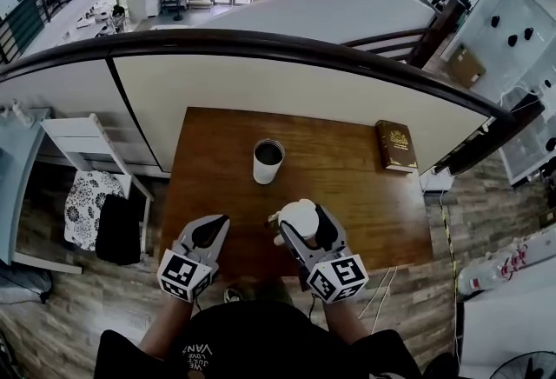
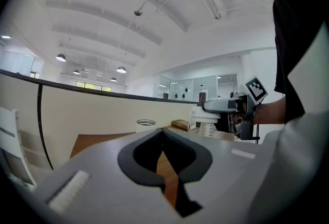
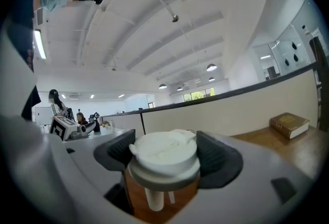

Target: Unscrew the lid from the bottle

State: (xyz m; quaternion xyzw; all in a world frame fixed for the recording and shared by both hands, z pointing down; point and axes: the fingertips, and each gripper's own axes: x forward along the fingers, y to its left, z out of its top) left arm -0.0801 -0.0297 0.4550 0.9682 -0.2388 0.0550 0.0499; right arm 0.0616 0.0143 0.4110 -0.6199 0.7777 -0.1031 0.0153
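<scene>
Wooden table (image 1: 356,173), white chair (image 1: 80,133)

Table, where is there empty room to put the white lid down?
Bare wood lies between the open bottle and the book, left of the bottle out to the left edge of the table, and in front of the book. The near edge is crowded: the right gripper holds the lid there, with the shut left gripper beside it.
</scene>
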